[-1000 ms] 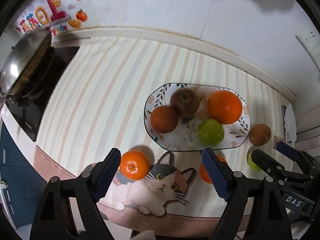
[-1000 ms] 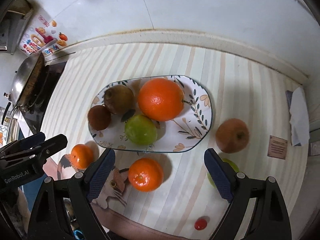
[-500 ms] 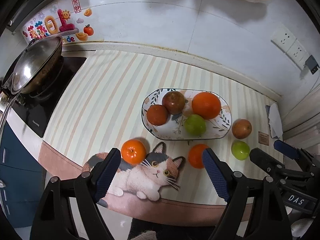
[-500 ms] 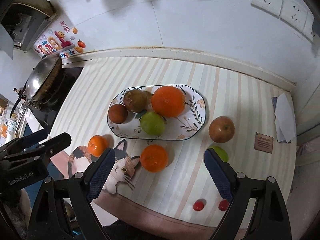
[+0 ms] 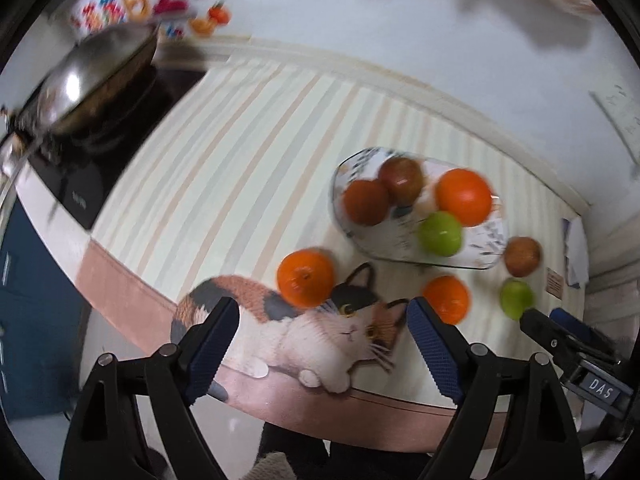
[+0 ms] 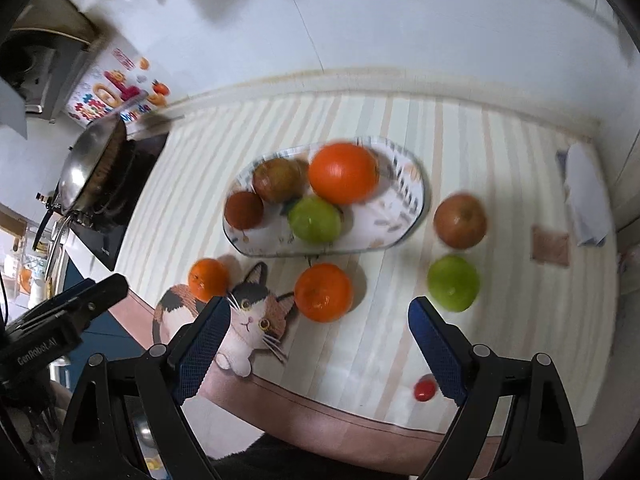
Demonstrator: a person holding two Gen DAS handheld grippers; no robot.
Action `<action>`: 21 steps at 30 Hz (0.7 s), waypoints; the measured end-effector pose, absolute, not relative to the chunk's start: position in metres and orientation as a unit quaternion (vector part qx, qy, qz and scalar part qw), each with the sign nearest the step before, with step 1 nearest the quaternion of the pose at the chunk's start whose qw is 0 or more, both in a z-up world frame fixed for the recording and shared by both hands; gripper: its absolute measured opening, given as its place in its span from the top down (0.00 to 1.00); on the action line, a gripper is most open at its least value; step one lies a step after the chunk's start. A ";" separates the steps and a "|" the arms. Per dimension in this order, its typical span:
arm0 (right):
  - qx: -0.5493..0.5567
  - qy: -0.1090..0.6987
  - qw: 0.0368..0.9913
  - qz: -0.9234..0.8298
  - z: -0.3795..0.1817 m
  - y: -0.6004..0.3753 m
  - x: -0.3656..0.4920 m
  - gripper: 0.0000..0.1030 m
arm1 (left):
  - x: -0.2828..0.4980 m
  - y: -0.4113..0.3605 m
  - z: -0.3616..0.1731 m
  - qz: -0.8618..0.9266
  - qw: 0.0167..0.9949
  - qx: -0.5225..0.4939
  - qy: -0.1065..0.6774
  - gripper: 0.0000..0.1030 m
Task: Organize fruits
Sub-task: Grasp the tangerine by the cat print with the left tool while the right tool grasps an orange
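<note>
Above the fruit, left claw (image 5: 322, 334) opening, empty.

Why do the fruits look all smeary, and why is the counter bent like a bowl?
Left wrist view: motion blur smears the plate and the wok; the gripper stays sharp. Right wrist view: milder blur on the big orange. Both views: the fisheye lens bends the counter edge and darkens the corners.

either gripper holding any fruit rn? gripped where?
Nothing held. Left gripper is opening, right gripper open; both empty above the mat, fruit untouched.
</note>
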State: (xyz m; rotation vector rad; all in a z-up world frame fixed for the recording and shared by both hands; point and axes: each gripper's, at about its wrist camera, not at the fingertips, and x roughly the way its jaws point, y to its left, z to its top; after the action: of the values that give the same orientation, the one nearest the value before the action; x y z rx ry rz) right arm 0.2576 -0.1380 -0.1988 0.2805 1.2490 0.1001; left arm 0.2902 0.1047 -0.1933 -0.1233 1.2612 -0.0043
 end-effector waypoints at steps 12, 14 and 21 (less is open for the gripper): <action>0.140 0.646 0.750 0.028 -0.309 -0.118 0.287 0.10 | 0.344 0.109 -0.288 0.007 0.739 -0.068 0.670 0.17; 0.138 0.655 0.743 0.025 -0.321 -0.115 0.291 0.10 | 0.351 0.106 -0.301 0.009 0.732 -0.055 0.679 0.17; 0.155 0.670 0.726 0.016 -0.352 -0.113 0.301 0.10 | 0.363 0.102 -0.333 0.014 0.716 -0.042 0.696 0.39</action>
State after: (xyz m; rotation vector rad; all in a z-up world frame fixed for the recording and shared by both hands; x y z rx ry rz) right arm 0.3008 -0.1125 -0.3520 0.3408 1.4788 0.0348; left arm 0.3634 0.1015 -0.3329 -0.0927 1.5414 0.0315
